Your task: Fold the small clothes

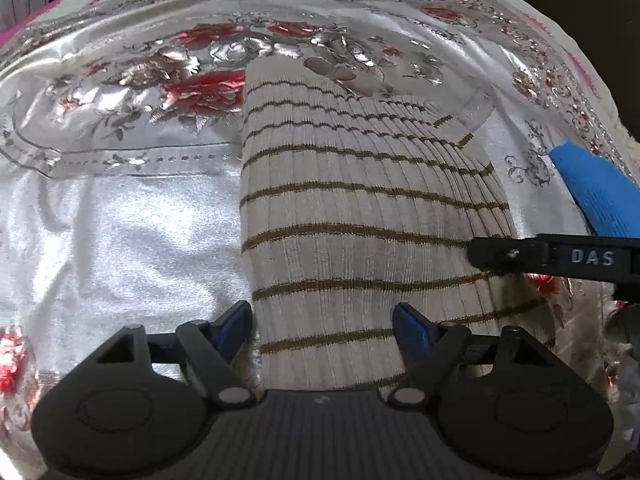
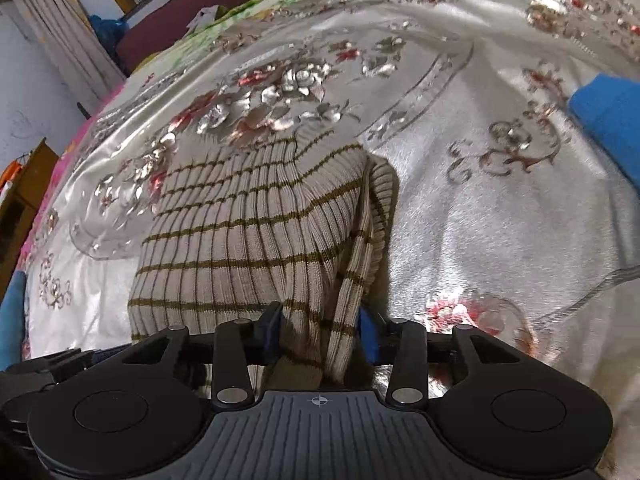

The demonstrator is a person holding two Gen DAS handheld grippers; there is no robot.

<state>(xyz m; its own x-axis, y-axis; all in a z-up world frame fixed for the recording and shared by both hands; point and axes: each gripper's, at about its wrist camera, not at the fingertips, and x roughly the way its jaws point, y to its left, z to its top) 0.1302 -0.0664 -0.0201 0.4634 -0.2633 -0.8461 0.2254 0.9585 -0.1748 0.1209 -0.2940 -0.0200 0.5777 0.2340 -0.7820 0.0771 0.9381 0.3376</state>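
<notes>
Garment: striped ribbed sweater, centre of frame, lying on the satin floral bedspread.
Right claw: clamped on a bunched sweater edge, lower centre.
Left claw: fingers apart, astride the near hem, gripping nothing.
Progress: apparently one side folded inward; further folds remain.
Other: blue cloth, right edge.

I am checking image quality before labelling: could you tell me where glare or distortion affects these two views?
Left wrist view: strong glare on the satin bedspread, fisheye bending at the edges; striped sweater stays sharp. Right wrist view: similar sheen right of the sweater, rims curved, blue cloth slightly soft.
</notes>
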